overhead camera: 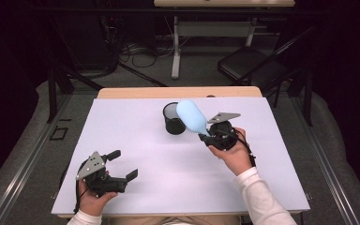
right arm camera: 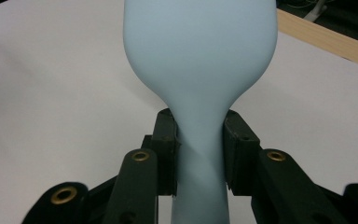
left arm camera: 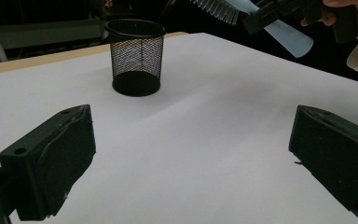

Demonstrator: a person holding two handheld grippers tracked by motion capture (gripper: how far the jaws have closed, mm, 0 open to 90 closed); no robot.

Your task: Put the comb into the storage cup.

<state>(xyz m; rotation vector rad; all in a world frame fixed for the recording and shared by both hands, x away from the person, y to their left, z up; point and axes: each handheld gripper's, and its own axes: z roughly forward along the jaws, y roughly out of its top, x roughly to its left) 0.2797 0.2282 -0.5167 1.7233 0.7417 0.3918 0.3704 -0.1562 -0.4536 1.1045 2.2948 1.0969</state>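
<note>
The brush (overhead camera: 191,118) was held off the table by the right gripper (overhead camera: 205,138), just beside the cup (overhead camera: 173,119), its jaws clamped on the narrow handle neck. It was judged light, stiff and smooth plastic, likely to slip or pivot; the neck seemed the best hold. The left gripper (overhead camera: 124,164) was held wide open and empty, well apart from the cup.

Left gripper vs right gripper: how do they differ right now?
The left gripper has its jaws wide apart with nothing between them; the right gripper is shut on the neck of the light blue brush. The left sits low near the front left of the table; the right is raised beside the black mesh cup, brush head angled over it. Both are black two-jaw tools, each held in a hand and topped by a grey plate.
</note>
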